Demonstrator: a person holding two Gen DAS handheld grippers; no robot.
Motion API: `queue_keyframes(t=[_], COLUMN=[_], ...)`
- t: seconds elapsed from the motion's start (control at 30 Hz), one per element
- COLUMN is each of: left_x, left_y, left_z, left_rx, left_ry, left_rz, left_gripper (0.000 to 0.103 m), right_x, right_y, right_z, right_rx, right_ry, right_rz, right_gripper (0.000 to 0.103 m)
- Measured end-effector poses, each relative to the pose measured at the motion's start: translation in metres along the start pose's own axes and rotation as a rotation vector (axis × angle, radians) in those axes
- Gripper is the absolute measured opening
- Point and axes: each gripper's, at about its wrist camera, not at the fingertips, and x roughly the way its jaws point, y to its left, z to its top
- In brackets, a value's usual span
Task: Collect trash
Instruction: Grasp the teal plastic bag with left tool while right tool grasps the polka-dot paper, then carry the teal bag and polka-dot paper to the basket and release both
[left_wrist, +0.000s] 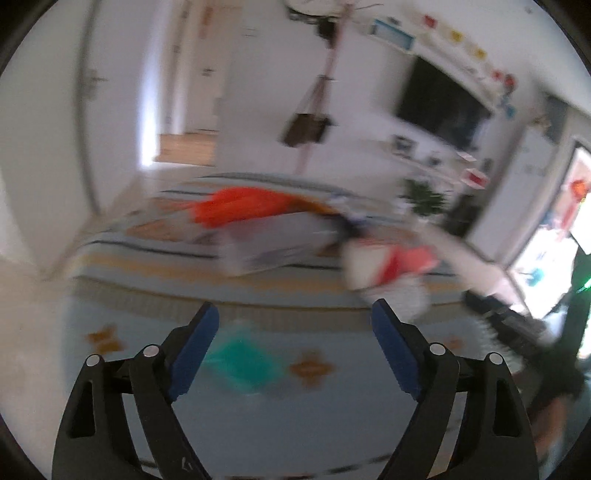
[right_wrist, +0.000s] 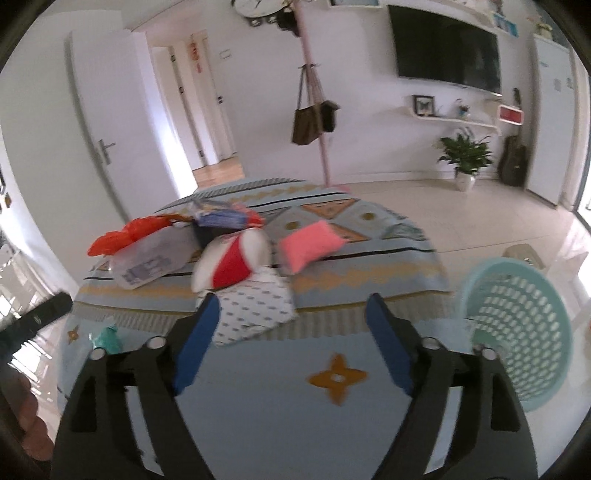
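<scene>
Trash lies in a heap on the patterned rug (right_wrist: 369, 266): an orange plastic bag (right_wrist: 125, 232), a clear plastic wrapper (right_wrist: 147, 266), a red and white packet (right_wrist: 231, 266), a white dotted bag (right_wrist: 255, 310), a pink packet (right_wrist: 310, 245) and a small teal scrap (right_wrist: 107, 338). A teal mesh basket (right_wrist: 517, 325) stands at the right. My right gripper (right_wrist: 291, 306) is open and empty, just short of the dotted bag. My left gripper (left_wrist: 295, 314) is open and empty above the teal scrap (left_wrist: 240, 363); its view is blurred, with the orange bag (left_wrist: 240, 206) beyond.
A pink coat stand (right_wrist: 317, 110) with a brown bag stands behind the rug. A potted plant (right_wrist: 465, 155), a guitar and a wall television are at the back right. A white door (right_wrist: 96, 129) is at the left. Tiled floor surrounds the rug.
</scene>
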Motion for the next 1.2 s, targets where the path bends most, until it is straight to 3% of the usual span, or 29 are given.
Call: queue_keyframes(t=[0.1, 0.43, 0.53, 0.67, 0.93, 1.07, 1.2], left_x=[0.007, 0.039, 0.041, 0.04, 0.035, 0.029, 0.018], left_y=[0.018, 0.033, 0.029, 0.019, -0.001, -0.001, -0.006], left_z=[-0.017, -0.035, -0.042, -0.045, -0.049, -0.048, -0.045], left_rx=[0.011, -0.006, 0.006, 0.045, 0.127, 0.121, 0.108], left_ry=[0.019, 0.116, 0.127, 0.119, 0.076, 0.06, 0.027], left_rz=[0.071, 0.077, 0.064, 0.038, 0.083, 0.046, -0.029], left_gripper=[0.082, 0.081, 0.07, 0.05, 0.044, 0.043, 0.042], right_x=[0.02, 0.07, 0.079, 0.083, 0.074, 0.066, 0.055], right_y=[0.02, 0.034, 0.031, 0.037, 0.042, 0.043, 0.036], right_z=[-0.001, -0.007, -0.009, -0.01, -0.014, -0.015, -0.016], right_rx=[-0.035, -0.045, -0.041, -0.076, -0.1, -0.1, -0.077], right_ry=[0.021, 0.142, 0.189, 0.203, 0.189, 0.171, 0.161], right_rz=[0.02, -0.064, -0.047, -0.057, 0.04, 0.075, 0.119], right_gripper=[0.081, 0.085, 0.083, 0.061, 0.027, 0.017, 0.015])
